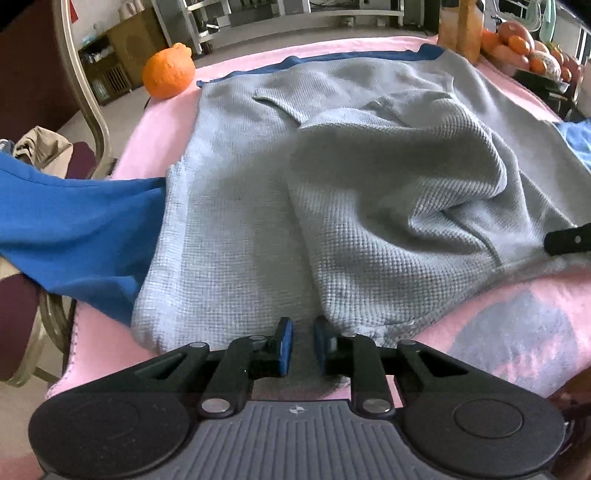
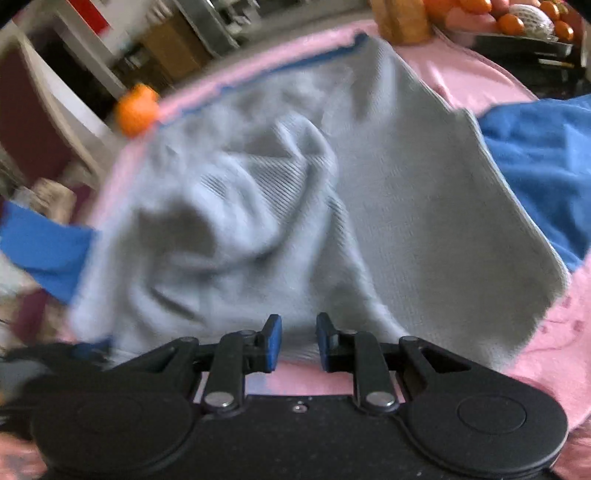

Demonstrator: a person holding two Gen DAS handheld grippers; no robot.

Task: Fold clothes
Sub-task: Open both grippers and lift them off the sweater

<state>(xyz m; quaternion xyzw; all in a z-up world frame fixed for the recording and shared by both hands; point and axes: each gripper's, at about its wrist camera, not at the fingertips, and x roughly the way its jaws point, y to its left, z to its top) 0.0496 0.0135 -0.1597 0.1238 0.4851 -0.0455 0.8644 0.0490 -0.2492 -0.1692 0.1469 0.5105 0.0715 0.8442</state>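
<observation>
- Where the pink worktop [image 1: 155,144] spreads widest, my grey top [image 1: 258,192] lies rumpled across it, blue sleeves out both sides.
- Left hand-held gripper [image 1: 303,341] sits at the near hem, jaws parted, pinching nothing.
- Right hand-held gripper [image 2: 298,341] likewise gapes, released.
- An orange [image 1: 168,71] rests at the far-left edge.

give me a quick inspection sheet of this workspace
surface: pink table cover, mostly under laundry
job's things: grey waffle-knit garment with blue sleeves, spread out, right part bunched over its middle
clutter: orange at far left edge; fruit pile and yellow bottles at far right corner
grippers: left gripper open at near hem, holding nothing; right gripper open at near hem, view blurred
cables: nothing seen
surroundings: chair at left, shelving behind
</observation>
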